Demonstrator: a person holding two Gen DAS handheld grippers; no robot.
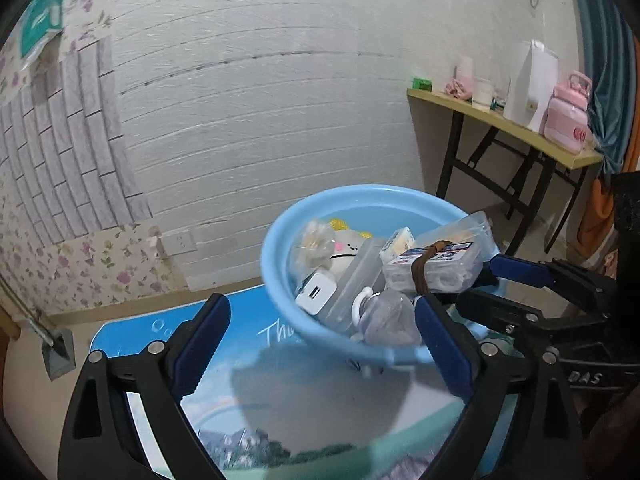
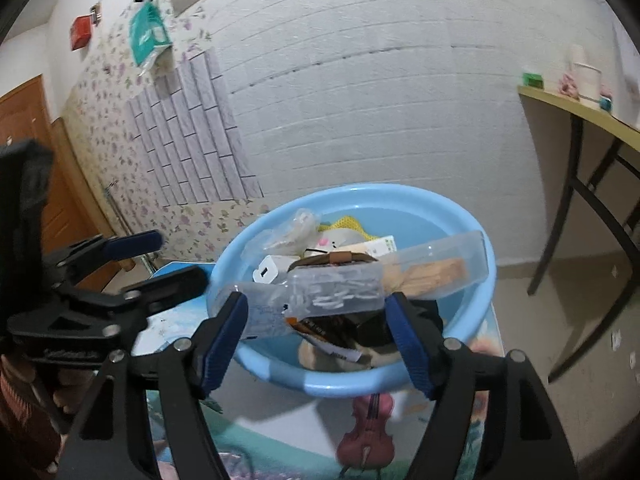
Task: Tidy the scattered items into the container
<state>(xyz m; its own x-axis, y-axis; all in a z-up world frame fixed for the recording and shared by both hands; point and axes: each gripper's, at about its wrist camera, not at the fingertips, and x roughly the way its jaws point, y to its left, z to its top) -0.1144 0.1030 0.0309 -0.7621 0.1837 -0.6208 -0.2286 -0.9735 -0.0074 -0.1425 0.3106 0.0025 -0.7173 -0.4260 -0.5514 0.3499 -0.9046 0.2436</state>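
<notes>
A light blue basin [image 1: 280,276] stands on the printed table mat [image 1: 248,364] and holds several items: a white charger [image 1: 316,294], a plush toy [image 1: 348,250], clear plastic boxes [image 1: 436,268] and a bagged item [image 1: 390,316]. My left gripper [image 1: 320,344] is open and empty, its right finger at the basin's near rim. My right gripper [image 2: 318,340] is open at the basin's [image 2: 332,384] near rim, with a long clear box [image 2: 332,292] lying across between its fingers. A small toy violin [image 2: 368,432] lies on the mat in front of the basin.
A wooden side table [image 1: 516,128] with a pink bottle [image 1: 568,116], a white bag and cups stands at the right by a curtain. A brick-patterned wall is behind the table. A wooden door [image 2: 28,152] is at the left.
</notes>
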